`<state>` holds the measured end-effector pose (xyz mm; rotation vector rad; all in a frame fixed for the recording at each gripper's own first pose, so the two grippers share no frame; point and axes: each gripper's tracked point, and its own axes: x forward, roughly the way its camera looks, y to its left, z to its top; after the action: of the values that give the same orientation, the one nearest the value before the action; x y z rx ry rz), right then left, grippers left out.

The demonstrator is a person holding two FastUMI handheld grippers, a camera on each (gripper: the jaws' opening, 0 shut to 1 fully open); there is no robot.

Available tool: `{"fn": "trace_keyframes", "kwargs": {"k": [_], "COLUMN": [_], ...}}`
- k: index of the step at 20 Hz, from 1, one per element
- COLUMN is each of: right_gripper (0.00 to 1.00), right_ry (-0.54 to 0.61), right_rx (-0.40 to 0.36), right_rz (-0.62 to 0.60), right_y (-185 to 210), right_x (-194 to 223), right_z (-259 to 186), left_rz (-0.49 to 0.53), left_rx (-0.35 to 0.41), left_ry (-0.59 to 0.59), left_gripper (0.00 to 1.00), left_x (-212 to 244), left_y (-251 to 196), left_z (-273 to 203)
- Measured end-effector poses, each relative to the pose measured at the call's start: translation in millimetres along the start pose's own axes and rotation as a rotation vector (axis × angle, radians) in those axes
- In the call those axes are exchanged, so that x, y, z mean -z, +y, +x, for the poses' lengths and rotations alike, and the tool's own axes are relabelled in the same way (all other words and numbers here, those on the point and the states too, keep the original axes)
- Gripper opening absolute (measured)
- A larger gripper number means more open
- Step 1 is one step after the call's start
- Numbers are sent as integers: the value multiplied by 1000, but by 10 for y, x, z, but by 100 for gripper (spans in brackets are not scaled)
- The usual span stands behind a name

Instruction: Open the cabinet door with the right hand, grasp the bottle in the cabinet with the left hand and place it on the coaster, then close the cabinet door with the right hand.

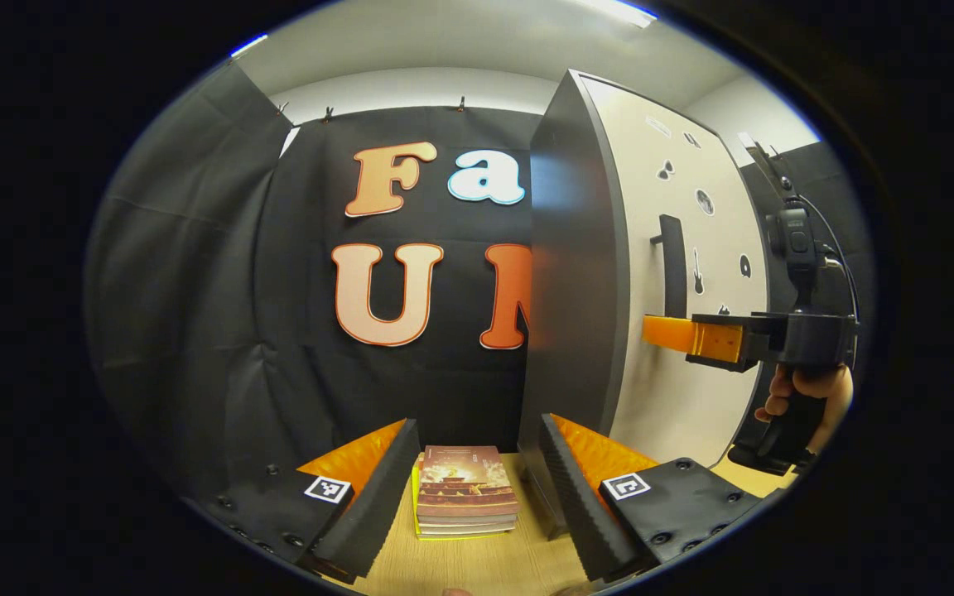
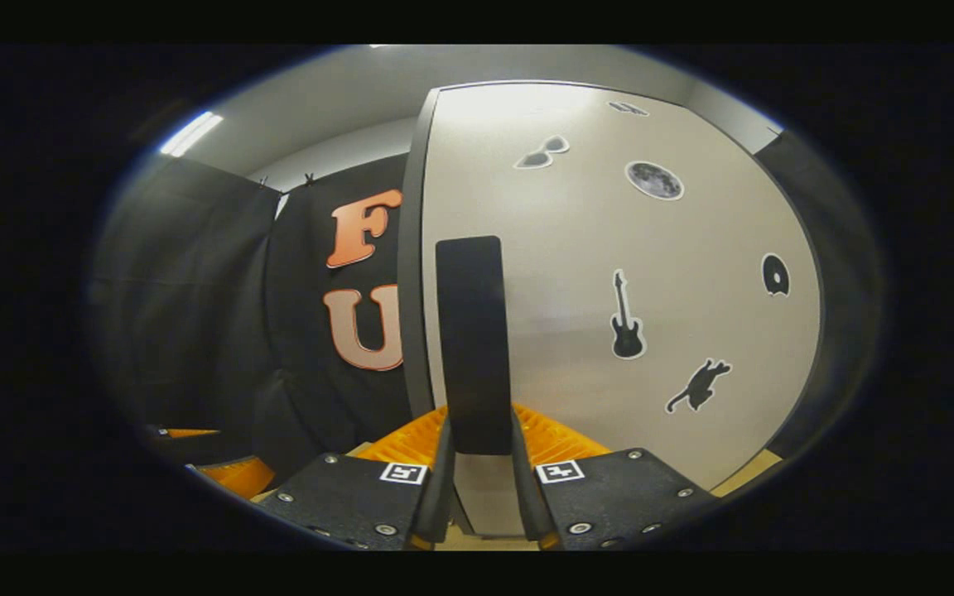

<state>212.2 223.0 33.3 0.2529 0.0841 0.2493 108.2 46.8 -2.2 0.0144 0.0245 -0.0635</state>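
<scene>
A: At twelve o'clock in the right gripper view, what stands before my right gripper (image 2: 481, 488)?

B: The cabinet door (image 2: 609, 248), pale, with dark stickers: sunglasses, moon, guitar, cat, disc. Its dark upright handle (image 2: 474, 343) runs down between the two fingers.

A: How are the jaws set?

B: Narrowed onto the handle, a finger (image 2: 441, 488) pressing each flank at the handle's lower end. I read that as a grip on the handle.

A: And my left gripper (image 1: 477, 488)?

B: In the left gripper view its jaws stand wide apart and carry nothing. Between the fingers, at six o'clock, lies a stack of books (image 1: 464, 492) on the wooden table (image 1: 477, 563).

A: Where is the cabinet (image 1: 576, 273) there?

B: From one to three o'clock. I see its dark side panel and the pale door front, the door edge at one o'clock. At three o'clock the right gripper reaches toward the handle, held by a hand (image 1: 808, 393).

A: The bottle and coaster?

B: I cannot tell where they are.
</scene>
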Motion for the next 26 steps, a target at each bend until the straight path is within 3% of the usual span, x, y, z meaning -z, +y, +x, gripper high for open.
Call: {"fn": "trace_keyframes", "kwargs": {"k": [6, 11, 13, 14, 15, 20, 26], "right_gripper": [44, 71, 77, 75, 84, 91, 92], "right_ry": [-6, -19, -27, -30, -35, -47, -42], "right_rx": [-24, -39, -46, -49, -51, -34, 58], "right_rz": [14, 4, 2, 0, -3, -22, -55], "right_y": [-29, -107, -145, -161, -173, -231, -307], "right_x": [-31, -117, -144, -153, -162, -171, -168], "right_z": [-138, -423, -567, -635, -709, -1056, -1328], "left_rz": [1, -18, -17, -15, -15, -14, -16], "left_rx": [-10, -32, -46, -53, -58, -49, 18], "left_ry": [-8, -11, -14, -12, -10, -15, -19], "left_gripper": [95, 95, 95, 95, 95, 94, 95], "left_x": [-66, -89, -123, -125, -114, -128, -174], "left_y": [-114, -242, -277, -293, -314, -402, -425], "left_z": [-85, -267, -314, -356, -395, -530, -572]}}
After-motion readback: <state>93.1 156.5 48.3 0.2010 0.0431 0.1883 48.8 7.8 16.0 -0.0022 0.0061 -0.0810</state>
